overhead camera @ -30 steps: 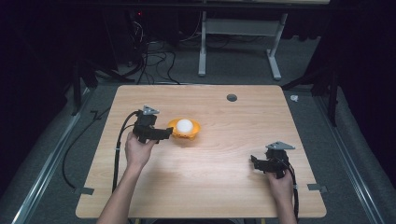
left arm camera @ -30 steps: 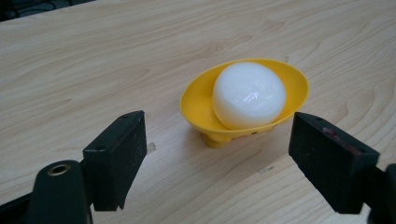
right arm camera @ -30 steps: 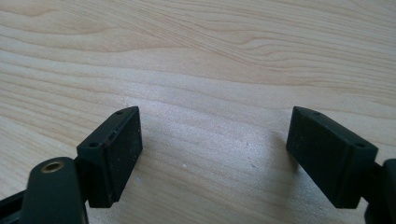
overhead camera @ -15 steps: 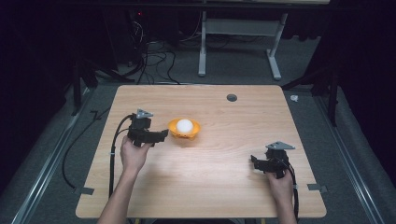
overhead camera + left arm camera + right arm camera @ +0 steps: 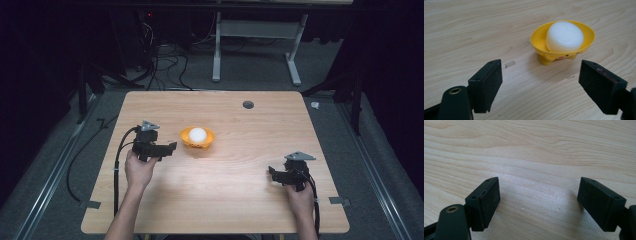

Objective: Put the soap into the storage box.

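Bowl (image 5: 562,41) with a white puck (image 5: 564,36) sits just ahead of the left gripper (image 5: 540,83), jaws wide, touching nothing; right gripper (image 5: 537,203) gapes wide over bare table (image 5: 536,150)

yellow bowl (image 5: 197,139) | little feet, stood upright | sat a bit toward 11 o'clock from table middle | white round block (image 5: 564,36) | lay inside bowl, tipped

Beyond the tongs, past the far edge of the pale rectangular wooden table (image 5: 260,200), grey carpet floor (image 5: 200,82) carries tangled black cables (image 5: 162,65) and a white metal desk frame (image 5: 255,47) amid darkness.
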Motion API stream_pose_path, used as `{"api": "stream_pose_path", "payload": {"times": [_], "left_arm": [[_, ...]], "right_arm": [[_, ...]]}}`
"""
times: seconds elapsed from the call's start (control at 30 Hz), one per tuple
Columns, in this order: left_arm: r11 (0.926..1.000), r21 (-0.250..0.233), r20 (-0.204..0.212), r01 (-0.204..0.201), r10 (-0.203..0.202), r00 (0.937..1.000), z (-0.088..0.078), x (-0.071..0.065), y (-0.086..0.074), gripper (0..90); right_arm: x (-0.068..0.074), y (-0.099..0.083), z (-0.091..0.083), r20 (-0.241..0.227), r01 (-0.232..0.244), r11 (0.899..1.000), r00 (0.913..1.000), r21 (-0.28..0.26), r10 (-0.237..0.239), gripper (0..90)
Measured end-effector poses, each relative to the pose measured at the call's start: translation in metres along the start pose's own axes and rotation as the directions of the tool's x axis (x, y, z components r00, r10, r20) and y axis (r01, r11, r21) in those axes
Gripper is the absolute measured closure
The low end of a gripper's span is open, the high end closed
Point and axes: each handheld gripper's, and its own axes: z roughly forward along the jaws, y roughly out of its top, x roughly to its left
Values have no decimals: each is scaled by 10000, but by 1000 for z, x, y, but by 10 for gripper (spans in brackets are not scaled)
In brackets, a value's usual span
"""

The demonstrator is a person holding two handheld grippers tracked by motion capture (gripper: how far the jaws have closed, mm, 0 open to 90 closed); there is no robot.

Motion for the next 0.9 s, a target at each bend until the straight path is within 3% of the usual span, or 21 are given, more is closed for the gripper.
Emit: {"api": "stream_pose_path", "payload": {"times": [0.9], "left_arm": [[9993, 85, 147, 360, -361, 9992, -6, 4, -26, 202]], "right_arm": [[0, 0, 0, 1, 1, 10000, 10000, 0, -1, 193]]}}
